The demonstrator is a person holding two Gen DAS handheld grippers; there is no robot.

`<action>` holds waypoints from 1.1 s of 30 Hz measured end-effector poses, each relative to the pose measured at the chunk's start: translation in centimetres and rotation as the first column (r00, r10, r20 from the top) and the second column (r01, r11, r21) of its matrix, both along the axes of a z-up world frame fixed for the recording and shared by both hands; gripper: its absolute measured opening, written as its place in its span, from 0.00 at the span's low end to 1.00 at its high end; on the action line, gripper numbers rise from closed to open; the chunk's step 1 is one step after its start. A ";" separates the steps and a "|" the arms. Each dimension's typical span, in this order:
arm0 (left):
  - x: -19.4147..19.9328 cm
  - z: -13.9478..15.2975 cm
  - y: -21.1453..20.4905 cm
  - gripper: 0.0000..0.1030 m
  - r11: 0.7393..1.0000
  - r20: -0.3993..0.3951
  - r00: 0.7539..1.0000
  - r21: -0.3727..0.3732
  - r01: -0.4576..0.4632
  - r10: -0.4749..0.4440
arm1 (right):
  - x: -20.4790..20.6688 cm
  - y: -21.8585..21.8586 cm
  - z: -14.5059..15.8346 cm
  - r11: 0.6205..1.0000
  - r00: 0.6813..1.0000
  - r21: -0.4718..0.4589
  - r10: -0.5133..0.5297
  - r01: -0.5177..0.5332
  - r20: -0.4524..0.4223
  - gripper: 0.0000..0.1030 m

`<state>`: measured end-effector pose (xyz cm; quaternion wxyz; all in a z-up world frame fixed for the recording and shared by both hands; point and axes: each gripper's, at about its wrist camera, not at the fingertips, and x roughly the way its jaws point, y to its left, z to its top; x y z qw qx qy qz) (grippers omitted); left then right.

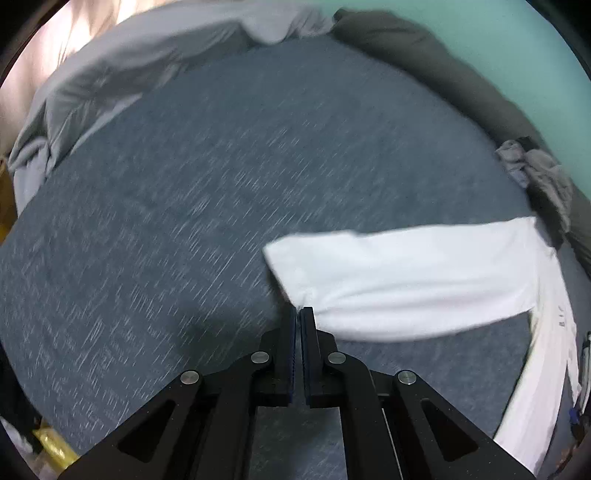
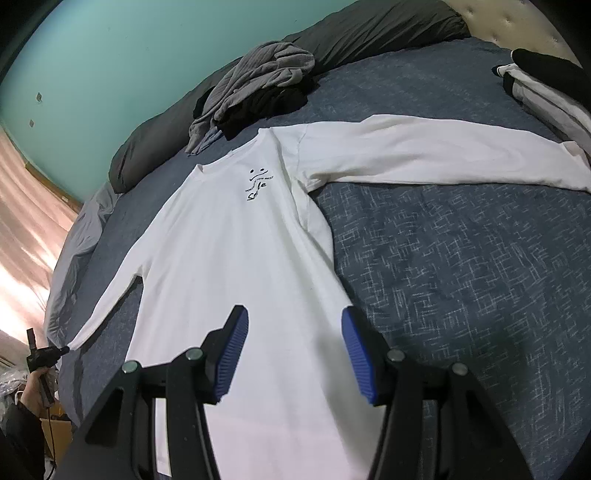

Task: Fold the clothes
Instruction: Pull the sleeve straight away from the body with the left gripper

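Right up close, the left gripper [image 1: 298,314] has its black jaws pinched together on the cuff of the white long-sleeved shirt [image 1: 406,280], and that sleeve stretches away to the right across the blue patterned bedspread [image 1: 184,221]. From the right wrist camera the same grip shows small at the far left edge, cuff caught in the left gripper tip [image 2: 63,349], with a hand [image 2: 35,397] holding the handle below it. Over to the right gripper [image 2: 293,345]: blue-padded fingers [image 2: 232,354] stand half apart, hovering over the lower body of the shirt, nothing pressed between them. The shirt lies flat on the bed, front up, a small black smiley print [image 2: 258,182] near the collar, and the other sleeve [image 2: 443,158] is spread out sideways toward the right. Beyond the collar, a crumpled grey garment [image 2: 255,81] is heaped against a dark green-grey duvet roll [image 2: 369,33]. Black-and-white folded clothing [image 2: 543,88] rests at the far right edge. Pale grey bedding [image 1: 110,74] bunches along the far side, with a teal wall [image 2: 129,48] behind.
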<state>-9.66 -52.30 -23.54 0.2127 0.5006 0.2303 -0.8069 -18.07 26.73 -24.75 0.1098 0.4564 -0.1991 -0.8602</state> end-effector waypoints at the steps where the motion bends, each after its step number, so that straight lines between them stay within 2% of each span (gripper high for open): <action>1: 0.3 -0.6 -0.3 0.03 1.000 0.009 1.000 0.026 -0.016 0.016 | 0.0 0.0 0.0 1.000 1.000 -0.003 0.000 0.000 0.001 0.52; 2: 0.7 -1.4 -0.7 0.03 0.997 0.016 0.999 0.059 -0.040 0.039 | 0.0 0.0 -0.1 1.000 1.000 -0.003 0.001 -0.001 0.002 0.52; 4: 1.4 -2.2 -1.0 0.03 0.994 0.023 0.997 0.075 -0.078 0.077 | 0.1 0.1 0.0 1.000 1.000 0.000 0.002 -0.002 0.002 0.52; 6: 2.1 -2.1 -1.3 0.03 0.992 -0.004 0.994 0.067 -0.106 0.107 | 0.2 0.2 0.1 1.000 1.000 0.003 0.002 -0.002 0.002 0.52; 10: 2.5 -1.9 -0.6 0.04 0.997 -0.040 0.998 0.053 -0.052 0.054 | 0.2 0.6 0.1 1.000 1.000 0.007 -0.005 0.005 0.005 0.52; 15: 2.3 -2.3 1.3 0.29 0.999 -0.062 0.998 0.042 0.019 -0.016 | 0.1 0.3 -0.1 1.000 1.000 -0.005 -0.009 0.009 0.010 0.52; 17: 2.0 -2.7 2.1 0.31 0.998 -0.059 0.998 0.039 0.040 -0.037 | 0.0 -0.1 0.0 1.000 1.000 -0.003 0.001 -0.001 0.010 0.52; 22: 1.3 -3.4 2.7 0.30 0.998 -0.049 0.997 0.002 0.058 -0.058 | 0.0 -0.4 0.2 1.000 1.000 -0.002 0.011 -0.011 0.007 0.52; 23: 1.1 -3.4 2.7 0.22 0.998 -0.045 0.997 -0.001 0.068 -0.068 | 0.0 -0.3 0.2 1.000 1.000 0.000 0.009 -0.009 0.006 0.52; 24: 0.9 -3.4 2.7 0.10 0.997 -0.042 0.996 -0.004 0.077 -0.077 | 0.0 -0.2 0.2 1.000 1.000 0.002 0.007 -0.007 0.006 0.52; 25: 0.9 -3.4 2.5 0.08 0.996 -0.043 0.996 -0.009 0.083 -0.084 | 0.0 -0.1 0.2 1.000 1.000 0.003 0.003 -0.003 0.007 0.52; 33: 2.0 -0.9 2.2 0.06 0.993 -0.034 0.993 0.013 0.115 -0.114 | 0.1 0.4 -0.3 1.000 1.000 -0.012 -0.011 0.011 0.018 0.52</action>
